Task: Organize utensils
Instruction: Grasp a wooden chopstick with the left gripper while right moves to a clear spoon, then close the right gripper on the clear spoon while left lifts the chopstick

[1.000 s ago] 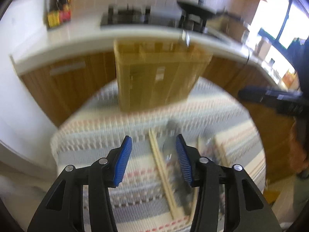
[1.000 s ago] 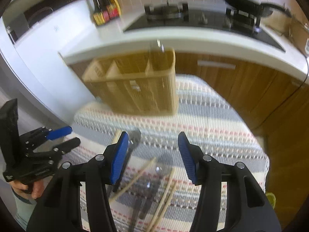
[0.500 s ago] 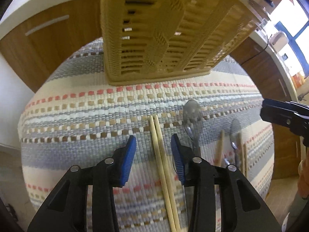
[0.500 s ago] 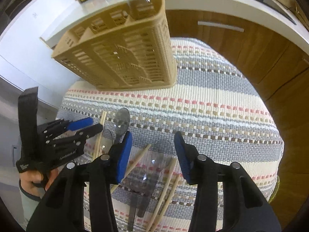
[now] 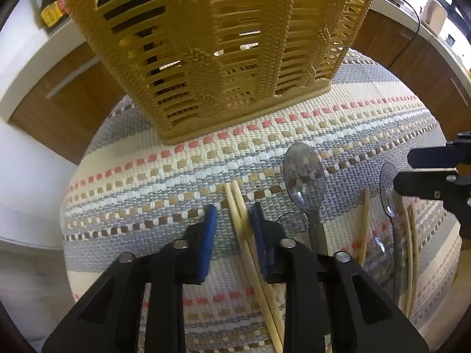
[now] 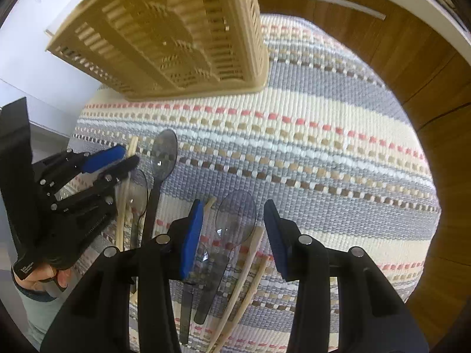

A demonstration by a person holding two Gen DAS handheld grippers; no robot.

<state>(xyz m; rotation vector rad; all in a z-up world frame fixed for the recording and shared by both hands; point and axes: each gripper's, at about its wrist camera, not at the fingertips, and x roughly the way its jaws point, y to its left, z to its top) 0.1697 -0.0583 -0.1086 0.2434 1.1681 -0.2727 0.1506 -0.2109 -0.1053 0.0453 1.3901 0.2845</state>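
Step in hand: first pick-up. Left gripper (image 5: 232,229), jaws released, straddles the chopstick pair (image 5: 240,209) lying mid-surface on the striped cloth (image 5: 176,176). Right gripper (image 6: 232,232), jaws released, hovers over a clear spoon (image 6: 235,216). Next move, in my judgement: close, then lift to the slotted caddy (image 5: 223,44) at the far edge. Neighbouring spoons crowd the left gripper's right side; room is open on its left.

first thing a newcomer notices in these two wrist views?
Probably the tan slatted basket looming at the far edge of the striped woven mat. Next, the left gripper, open, straddling a pair of wooden chopsticks lying on the mat. In the right wrist view, the right gripper is open around the bowl of a clear plastic spoon, with more spoons and chopsticks scattered beside it.
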